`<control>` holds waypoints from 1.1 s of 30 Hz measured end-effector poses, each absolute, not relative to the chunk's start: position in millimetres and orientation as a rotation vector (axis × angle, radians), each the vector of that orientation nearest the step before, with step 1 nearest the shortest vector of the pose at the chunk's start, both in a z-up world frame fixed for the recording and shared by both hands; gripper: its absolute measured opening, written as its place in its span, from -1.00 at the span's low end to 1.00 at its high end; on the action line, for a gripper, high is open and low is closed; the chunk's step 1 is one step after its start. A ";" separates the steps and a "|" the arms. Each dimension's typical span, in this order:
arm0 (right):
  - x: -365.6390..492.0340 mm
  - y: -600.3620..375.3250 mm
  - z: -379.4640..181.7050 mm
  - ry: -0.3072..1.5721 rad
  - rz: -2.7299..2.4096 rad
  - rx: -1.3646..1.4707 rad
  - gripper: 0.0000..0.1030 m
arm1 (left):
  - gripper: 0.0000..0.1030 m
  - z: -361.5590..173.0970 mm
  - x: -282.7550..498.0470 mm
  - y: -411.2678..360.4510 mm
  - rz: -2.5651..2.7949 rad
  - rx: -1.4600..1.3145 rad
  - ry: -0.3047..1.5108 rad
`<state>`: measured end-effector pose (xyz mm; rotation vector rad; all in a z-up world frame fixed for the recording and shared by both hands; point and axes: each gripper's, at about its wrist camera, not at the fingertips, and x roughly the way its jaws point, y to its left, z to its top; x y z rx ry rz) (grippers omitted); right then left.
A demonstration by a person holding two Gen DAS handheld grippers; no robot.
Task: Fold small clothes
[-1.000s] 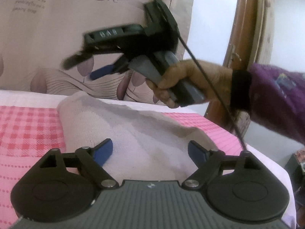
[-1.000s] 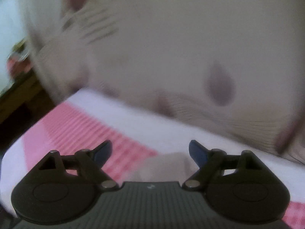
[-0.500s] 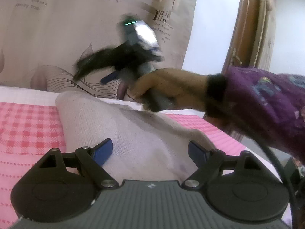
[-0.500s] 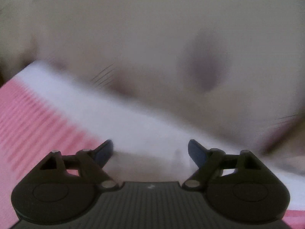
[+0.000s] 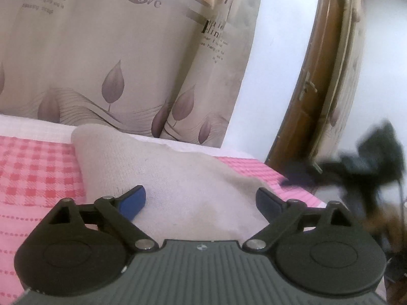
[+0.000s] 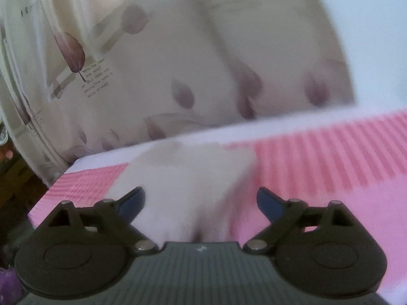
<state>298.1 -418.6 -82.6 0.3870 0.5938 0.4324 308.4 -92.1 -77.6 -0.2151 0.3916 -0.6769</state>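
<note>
A folded beige knit garment (image 5: pixel 162 172) lies on the pink checked cloth (image 5: pixel 33 167). My left gripper (image 5: pixel 201 200) is open just above its near part, blue pads to either side, holding nothing. My right gripper (image 6: pixel 201 200) is open and empty over the near end of the same garment (image 6: pixel 188 175), seen from the other side; this view is blurred. In the left wrist view the right gripper (image 5: pixel 366 165) shows as a dark blur at the far right, off the table's edge.
A beige curtain (image 5: pixel 114 56) with leaf prints hangs behind the table. A white wall and a brown wooden door (image 5: pixel 313 94) stand to the right. The table's right edge (image 5: pixel 300 188) is near the garment.
The right gripper has swung from above the garment's far end down and off to the right of the table. Its own view has turned to face the garment. The left gripper has stayed put.
</note>
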 end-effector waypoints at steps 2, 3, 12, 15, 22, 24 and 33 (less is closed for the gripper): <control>270.8 -414.5 -86.1 0.578 0.436 0.408 0.84 | 0.84 -76.8 305.9 -92.7 -0.672 -0.212 0.385; 260.5 -415.0 -90.4 0.567 0.435 0.396 0.84 | 0.87 -76.6 305.4 -92.7 -0.673 -0.212 0.381; 238.2 -406.8 -114.4 0.563 0.457 0.415 -0.22 | 1.00 -75.7 304.1 -93.2 -0.673 -0.213 0.367; 249.4 -407.0 -111.6 0.562 0.465 0.448 -0.42 | 1.00 -75.7 302.9 -93.5 -0.668 -0.216 0.364; 274.0 -427.7 -130.3 0.693 0.403 0.514 -0.46 | 1.00 -74.9 302.3 -96.7 -0.661 -0.191 0.364; 270.9 -426.5 -124.5 0.676 0.401 0.501 -0.46 | 1.00 -74.9 302.8 -96.2 -0.662 -0.189 0.364; 305.9 -409.1 -105.5 0.638 0.430 0.492 -0.44 | 1.00 -75.6 303.6 -95.7 -0.665 -0.190 0.363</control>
